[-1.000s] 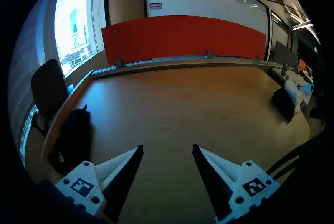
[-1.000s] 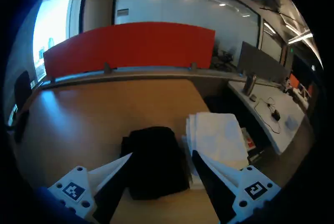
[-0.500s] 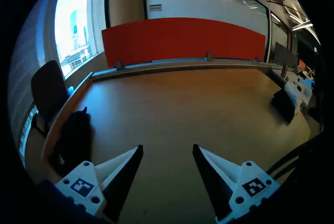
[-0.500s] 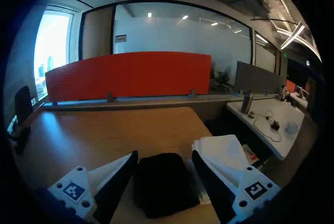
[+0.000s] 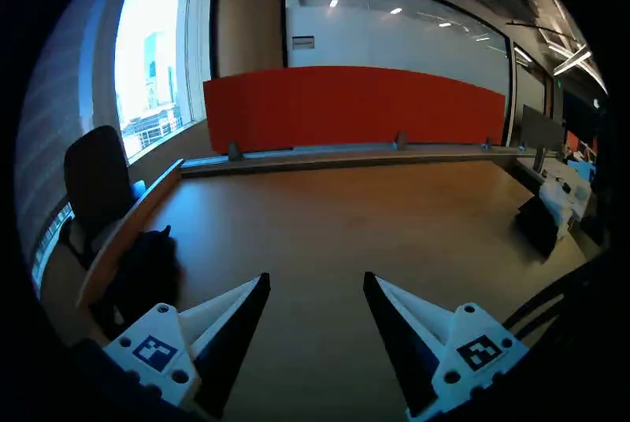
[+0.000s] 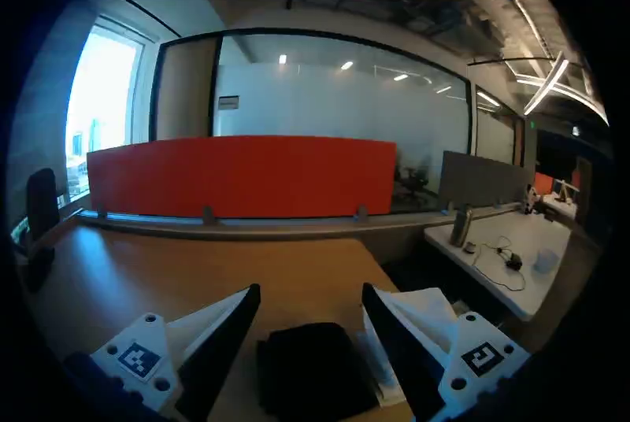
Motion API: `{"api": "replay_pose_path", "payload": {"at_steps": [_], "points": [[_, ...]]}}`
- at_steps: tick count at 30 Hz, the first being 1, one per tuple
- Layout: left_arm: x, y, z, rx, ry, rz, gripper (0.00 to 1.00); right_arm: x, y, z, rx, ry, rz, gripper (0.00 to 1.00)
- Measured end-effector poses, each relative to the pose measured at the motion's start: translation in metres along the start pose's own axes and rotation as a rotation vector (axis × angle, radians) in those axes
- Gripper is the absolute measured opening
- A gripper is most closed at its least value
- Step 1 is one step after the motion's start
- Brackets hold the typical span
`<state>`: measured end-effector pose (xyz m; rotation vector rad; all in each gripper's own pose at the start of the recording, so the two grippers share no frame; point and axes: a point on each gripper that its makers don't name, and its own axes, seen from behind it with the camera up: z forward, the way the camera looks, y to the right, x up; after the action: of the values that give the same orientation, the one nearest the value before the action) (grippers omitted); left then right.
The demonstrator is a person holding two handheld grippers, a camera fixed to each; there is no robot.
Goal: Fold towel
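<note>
Change since earlier frames: both cameras have tipped upward. In the right gripper view the black towel (image 6: pixel 315 367) now sits lower, at the bottom edge, and we see more ceiling.
Markings: we find a black-and-white square marker (image 5: pixel 154 351) on each finger base of both grippers. It is a code pattern, not text.
Writing: a small wall sign (image 5: pixel 302 42) hangs on the glass wall above the red partition (image 5: pixel 354 107). Its text is too small to read.
Left gripper (image 5: pixel 316 276): fingers spread wide, holding nothing, above bare tabletop.
Right gripper (image 6: pixel 309 288): fingers spread wide, holding nothing. The black towel lies on the table beyond the gap between its fingers, untouched.
Task item: the black towel is folded and lies flat near the table's right end. A white towel stack (image 6: pixel 431 301) lies just beside it, partly hidden behind the right finger. In the left gripper view both appear at the far right, well apart from the left gripper.
Surface: a long wooden table (image 5: pixel 339 209), smooth and brown, bounded at the back by the red partition on a grey rail.
Room, left: a bright window (image 5: pixel 150 79), a black chair (image 5: pixel 94 178) and a black bag (image 5: pixel 146 272) at the table's left edge.
Room, right: a grey divider (image 6: pixel 480 178) and a white desk (image 6: pixel 512 253) with a bottle (image 6: pixel 461 227) and cables.
Ceiling: exposed, with strip lights.
</note>
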<state>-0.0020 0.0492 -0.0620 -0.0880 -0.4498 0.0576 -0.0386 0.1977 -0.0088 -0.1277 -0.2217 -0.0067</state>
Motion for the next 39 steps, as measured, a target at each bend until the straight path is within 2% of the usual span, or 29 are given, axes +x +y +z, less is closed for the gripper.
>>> {"api": "replay_pose_path", "payload": {"at_steps": [6, 16, 21, 30, 39], "points": [[0.023, -0.009, 0.004, 0.017, 0.067, -0.009, 0.87, -0.001, -0.006, -0.001, 0.009, 0.005, -0.022, 1.00], [0.070, -0.033, 0.007, 0.063, 0.189, -0.060, 0.88, 0.010, -0.023, -0.003, 0.029, 0.014, -0.029, 1.00], [0.091, -0.040, 0.008, 0.069, 0.239, -0.082, 0.87, 0.019, -0.037, -0.004, 0.046, 0.029, -0.040, 1.00], [0.107, -0.037, 0.013, 0.051, 0.275, -0.078, 0.87, 0.041, -0.074, -0.007, 0.083, 0.066, -0.045, 1.00], [0.113, -0.036, 0.015, 0.029, 0.295, -0.094, 0.87, 0.061, -0.124, -0.012, 0.129, 0.107, -0.051, 1.00]]}}
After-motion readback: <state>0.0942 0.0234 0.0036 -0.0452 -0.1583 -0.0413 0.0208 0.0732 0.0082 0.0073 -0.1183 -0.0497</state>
